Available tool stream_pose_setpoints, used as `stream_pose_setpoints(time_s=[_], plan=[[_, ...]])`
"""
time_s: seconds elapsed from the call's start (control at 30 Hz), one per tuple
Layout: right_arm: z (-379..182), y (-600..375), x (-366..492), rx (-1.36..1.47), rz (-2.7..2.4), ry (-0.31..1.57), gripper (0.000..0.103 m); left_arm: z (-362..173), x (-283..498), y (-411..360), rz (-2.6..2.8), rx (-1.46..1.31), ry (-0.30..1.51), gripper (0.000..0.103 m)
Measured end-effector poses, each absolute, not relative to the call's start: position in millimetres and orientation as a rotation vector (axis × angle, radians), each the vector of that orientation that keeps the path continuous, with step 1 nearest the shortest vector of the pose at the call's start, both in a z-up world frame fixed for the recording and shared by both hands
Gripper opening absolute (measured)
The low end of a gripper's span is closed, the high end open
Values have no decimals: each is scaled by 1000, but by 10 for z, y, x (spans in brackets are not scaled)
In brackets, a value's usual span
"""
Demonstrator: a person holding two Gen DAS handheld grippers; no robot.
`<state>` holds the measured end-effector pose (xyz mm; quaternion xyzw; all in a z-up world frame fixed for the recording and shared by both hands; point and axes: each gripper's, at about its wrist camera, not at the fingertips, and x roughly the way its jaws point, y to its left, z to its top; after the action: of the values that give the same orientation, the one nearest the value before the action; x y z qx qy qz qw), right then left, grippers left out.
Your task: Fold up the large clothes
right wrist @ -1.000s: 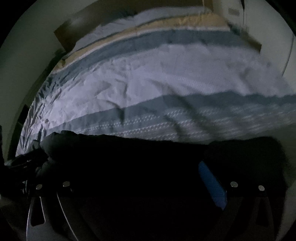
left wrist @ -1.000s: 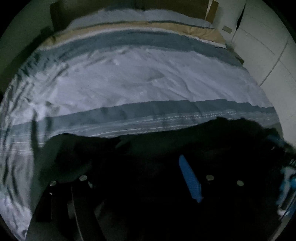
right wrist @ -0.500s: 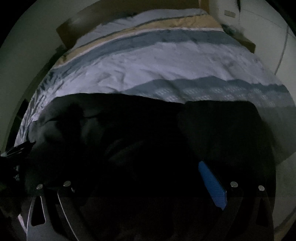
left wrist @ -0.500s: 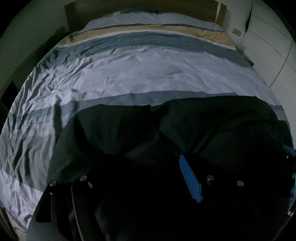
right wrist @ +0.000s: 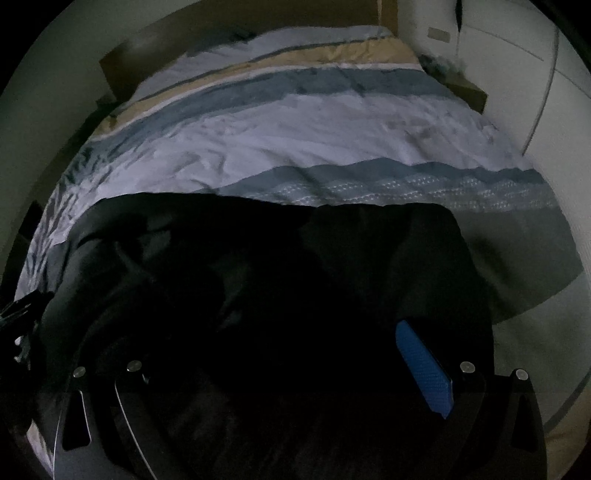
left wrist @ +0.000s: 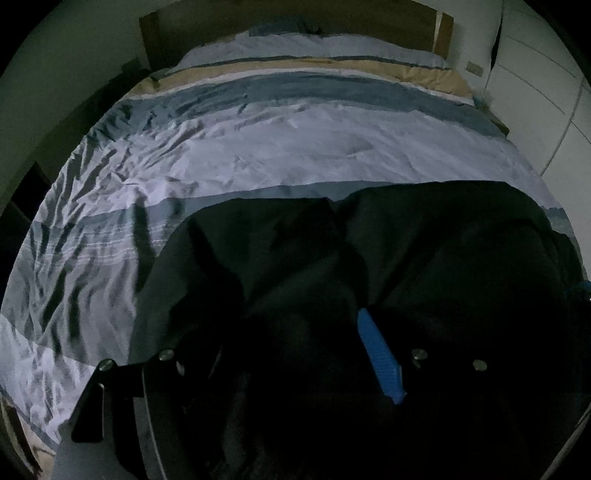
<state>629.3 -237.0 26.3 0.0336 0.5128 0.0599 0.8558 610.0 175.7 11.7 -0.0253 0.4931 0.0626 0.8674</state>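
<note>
A large black garment (left wrist: pixel 406 251) lies spread over the near end of the bed and also fills the lower part of the right wrist view (right wrist: pixel 258 277). My left gripper (left wrist: pixel 295 354) is low over the cloth, and the fabric hides its left finger; only the blue pad (left wrist: pixel 380 358) of the right finger shows. My right gripper (right wrist: pixel 295 369) is buried in the same dark cloth, with its blue pad (right wrist: pixel 424 369) visible. The scene is too dark to tell whether either gripper pinches the garment.
The bed has a striped duvet (left wrist: pixel 277 147) in white, blue and beige, with a wooden headboard (left wrist: pixel 295 14) at the far end. A white wardrobe (left wrist: pixel 535 92) stands to the right of the bed. The other gripper shows at the left edge (right wrist: pixel 18 325).
The black garment has moved farther up the bed and spread out flat. Both grippers have moved forward with it over the duvet.
</note>
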Motion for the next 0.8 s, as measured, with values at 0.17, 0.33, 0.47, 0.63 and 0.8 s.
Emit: stream_pose_setpoints(time_s=[0.17,0.33,0.47,0.63,0.8], plan=[[296,-2325,6083,79,148,1075,102,157,5943,1794,138,-40,1026,73],[200,-2388,5991,86,118,1105,102,141,5788,1881,151,-50,1041,73],[214,-2465,5919,80,90,1110,101,172,5651,1932,167,-56,1036,73],[299,-2519,5798,69,77,1105,102,249,5478,1940,178,-51,1012,73],[373,-2610,5685,59,67,1099,102,323,5311,1969,189,-62,993,73]])
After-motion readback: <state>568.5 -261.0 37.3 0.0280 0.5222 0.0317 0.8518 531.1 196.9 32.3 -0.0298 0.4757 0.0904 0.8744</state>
